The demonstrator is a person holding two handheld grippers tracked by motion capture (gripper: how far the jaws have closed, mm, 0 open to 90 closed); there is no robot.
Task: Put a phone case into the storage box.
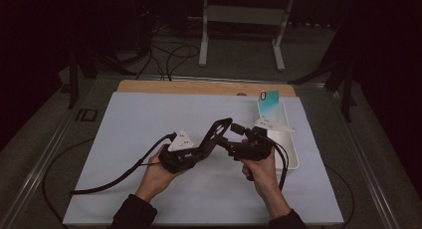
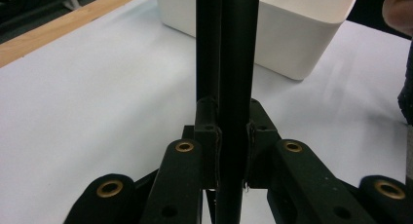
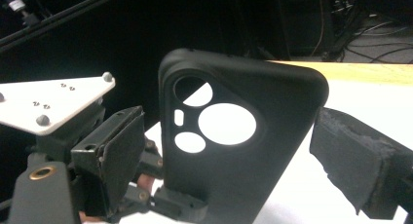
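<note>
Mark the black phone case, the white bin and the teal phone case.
black phone case [image 3: 253,175]: right gripper view, on its plain back below the camera cutouts.
white bin [image 2: 297,44]: left gripper view, on its near outer wall.
teal phone case [image 1: 269,103]: high view, on its upright back, at the bin's far end.

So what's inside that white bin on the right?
A teal phone case leans at the far end of the bin. The right gripper covers part of the near half, so whatever lies there, and on the bottom, cannot be seen.
</note>
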